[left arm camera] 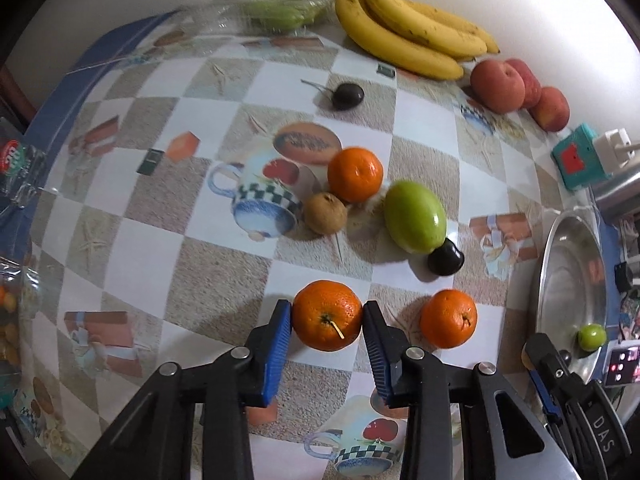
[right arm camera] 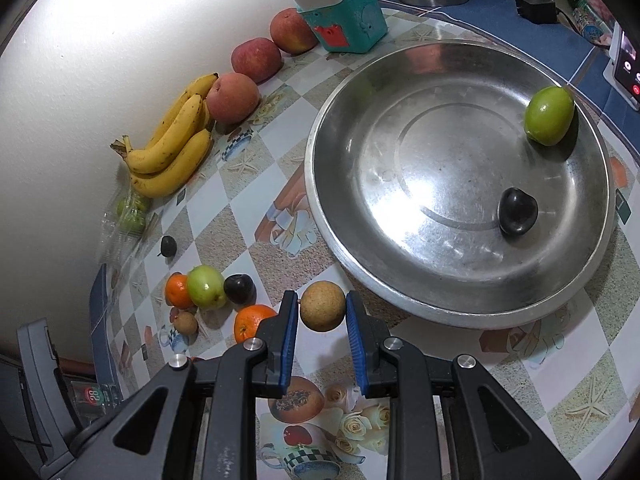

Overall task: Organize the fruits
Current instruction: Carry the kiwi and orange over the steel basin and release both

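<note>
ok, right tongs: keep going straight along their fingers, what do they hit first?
The right tongs are already shut on a round brown fruit, so that fruit leads. Past it lies the patterned tablecloth just short of the steel bowl rim; depth is unclear.

hand-held gripper (left arm camera: pixel 327 322) | black arms | blue ribbed pads | silver screws

You're in a home kitchen: the surface (right arm camera: pixel 580 380) wears a printed checkered oilcloth, bananas (left arm camera: pixel 408 36) and peaches (left arm camera: pixel 500 84) lie against a white wall, beside a steel basin (right arm camera: pixel 460 288).
</note>
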Motion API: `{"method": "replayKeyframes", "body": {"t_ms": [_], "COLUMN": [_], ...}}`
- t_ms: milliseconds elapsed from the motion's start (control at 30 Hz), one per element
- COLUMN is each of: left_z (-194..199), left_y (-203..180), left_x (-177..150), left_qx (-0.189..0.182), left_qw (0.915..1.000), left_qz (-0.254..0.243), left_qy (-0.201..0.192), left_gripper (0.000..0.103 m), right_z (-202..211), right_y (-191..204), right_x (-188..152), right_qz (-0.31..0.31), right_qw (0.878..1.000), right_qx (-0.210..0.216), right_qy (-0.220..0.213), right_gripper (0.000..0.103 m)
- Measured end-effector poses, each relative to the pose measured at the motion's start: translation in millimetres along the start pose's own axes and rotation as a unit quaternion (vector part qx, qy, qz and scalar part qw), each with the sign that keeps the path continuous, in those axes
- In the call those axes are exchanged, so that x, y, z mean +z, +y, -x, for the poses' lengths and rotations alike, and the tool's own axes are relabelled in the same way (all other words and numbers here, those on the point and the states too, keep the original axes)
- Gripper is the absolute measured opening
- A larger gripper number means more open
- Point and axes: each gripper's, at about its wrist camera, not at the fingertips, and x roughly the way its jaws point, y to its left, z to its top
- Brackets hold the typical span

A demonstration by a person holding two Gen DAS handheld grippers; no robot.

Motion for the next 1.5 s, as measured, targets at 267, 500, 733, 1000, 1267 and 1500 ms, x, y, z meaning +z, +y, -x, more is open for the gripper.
{"method": "replayKeyframes", "body": {"t_ms": [267, 500, 733, 1000, 1267, 1500], "left_z": [20, 27, 35, 42, 41, 37], "left_y": [-1, -7, -29, -65, -109, -148], "left_x": [9, 8, 5, 1, -8, -15], "left_qx": [0.001, -0.006, -0.010, -0.043, -0.074, -0.099], "left_qw": [0.9996, 0.9990, 0.9978, 0.9939, 0.9849, 0.9726], "left_qz": [0.005, 0.002, -0.027, -0.069, -0.130, -0.186], "left_qy": [-0.029, -0.044, -0.059, -0.075, -0.087, -0.098], "left_gripper": [0.039, 0.039, 0.039, 0.039, 0.039, 0.039], "right_z": [6, 11, 16, 15, 22, 21], "right_y": [1, 1, -3, -22, -54, -69], "right_x": [4, 8, 15, 28, 47, 58], "right_qz": [0.007, 0.014, 0.019, 0.019, -0.012, -0.016], "right_qw": [1.000, 1.000, 0.999, 0.998, 0.996, 0.996], "right_qx": [0.008, 0.008, -0.004, -0.049, -0.067, -0.067], "right_qy": [-0.003, -0.014, -0.028, -0.043, -0.061, -0.062], "right_gripper": [0.025, 0.025, 0.025, 0.025, 0.025, 0.025]}}
